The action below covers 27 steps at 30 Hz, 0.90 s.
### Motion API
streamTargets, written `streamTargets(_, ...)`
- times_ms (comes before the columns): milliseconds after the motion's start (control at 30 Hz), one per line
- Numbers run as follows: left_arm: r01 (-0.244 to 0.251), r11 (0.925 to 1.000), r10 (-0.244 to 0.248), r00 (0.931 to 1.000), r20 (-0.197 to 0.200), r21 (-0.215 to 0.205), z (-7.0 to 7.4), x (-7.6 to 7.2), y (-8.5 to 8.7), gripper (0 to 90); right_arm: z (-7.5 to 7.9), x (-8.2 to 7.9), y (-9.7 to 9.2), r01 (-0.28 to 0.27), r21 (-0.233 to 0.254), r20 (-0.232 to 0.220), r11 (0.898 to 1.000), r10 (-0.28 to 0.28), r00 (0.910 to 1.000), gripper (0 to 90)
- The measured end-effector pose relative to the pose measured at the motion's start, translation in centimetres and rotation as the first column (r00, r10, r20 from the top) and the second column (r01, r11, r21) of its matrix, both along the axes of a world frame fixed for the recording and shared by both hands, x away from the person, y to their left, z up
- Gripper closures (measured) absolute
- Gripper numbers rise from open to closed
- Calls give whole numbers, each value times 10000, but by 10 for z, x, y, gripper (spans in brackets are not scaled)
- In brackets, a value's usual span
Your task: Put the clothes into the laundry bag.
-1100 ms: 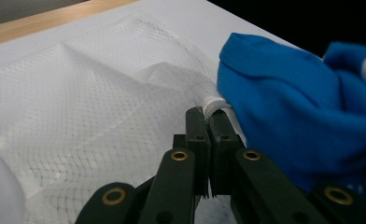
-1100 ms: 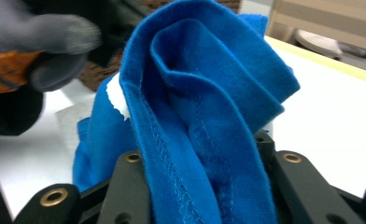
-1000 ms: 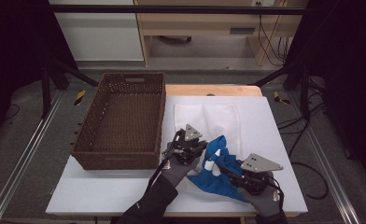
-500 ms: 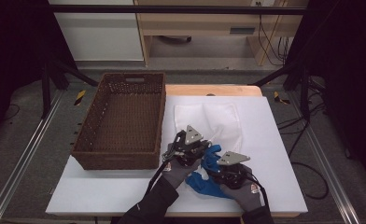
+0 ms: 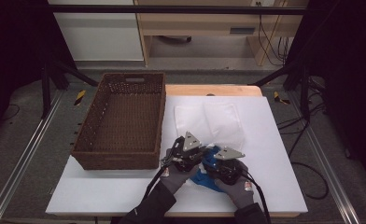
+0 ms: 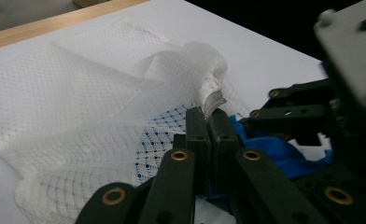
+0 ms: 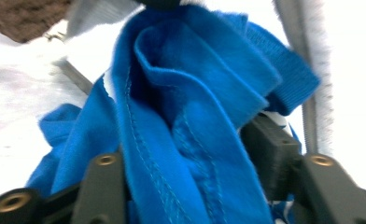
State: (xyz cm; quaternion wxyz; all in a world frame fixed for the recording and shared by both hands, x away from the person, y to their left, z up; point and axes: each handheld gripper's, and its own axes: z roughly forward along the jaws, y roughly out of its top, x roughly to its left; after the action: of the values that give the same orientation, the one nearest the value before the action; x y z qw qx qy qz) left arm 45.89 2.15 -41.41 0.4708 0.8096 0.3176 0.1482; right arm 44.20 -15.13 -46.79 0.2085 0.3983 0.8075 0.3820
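A white mesh bag (image 5: pixel 209 121) lies flat on the white table, its near edge lifted. My left gripper (image 5: pixel 203 153) is shut on that edge; in the left gripper view the bag (image 6: pixel 102 93) folds up from the closed tips (image 6: pixel 207 119). A blue cloth (image 5: pixel 202 179) lies bunched at the bag's mouth, partly under the mesh (image 6: pixel 274 154). My right gripper (image 5: pixel 213 163) sits just right of the left one. Its jaws have just been opening. In the right gripper view the blue cloth (image 7: pixel 195 93) lies thick between its spread jaws (image 7: pixel 186 149).
A brown wicker basket (image 5: pixel 85 126) stands at the table's left, close to my left hand; its corner (image 7: pixel 27 14) is in the right gripper view. The white table top (image 5: pixel 274 140) stretches to the right of the bag. Cables trail off the near edge.
My right gripper has come left and down to meet the left one at the bag's mouth, carrying the blue cloth with it. The left gripper has stayed in place.
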Motion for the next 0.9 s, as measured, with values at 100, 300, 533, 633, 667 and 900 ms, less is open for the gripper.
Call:
streamTargets(100, -85, 10000, 85, 10000, -17, -38, 0, 2, 3, 883, 9, -9, -7, -209, 247, 307, 9995, 202, 9993, 356)
streamTargets(300, -158, 9999, 158, 9999, 41, 38, 0, 3, 5, 883, 21, -28, -22, -416, 967, 879, 9944, 331, 9956, 387)
streamTargets(533, -189, 9998, 189, 9998, -2, 36, 1, 4, 8, 883, 6, -21, -16, -328, 794, 233, 9963, 310, 9992, 636)
streamTargets(633, -124, 9999, 124, 9999, -3, 31, 1, 3, 5, 884, 0, -16, -6, -344, 335, 239, 9988, 336, 9991, 656)
streamTargets(667, -95, 10000, 95, 10000, 1, -3, 2, 2, 5, 884, -1, -15, -3, -324, 271, 207, 9991, 318, 9993, 668)
streamTargets(900, 184, 9996, -179, 9996, 219, -227, 10, -7, 2, 884, 12, -5, -1, 226, 917, 460, 9955, -269, 9986, 741)
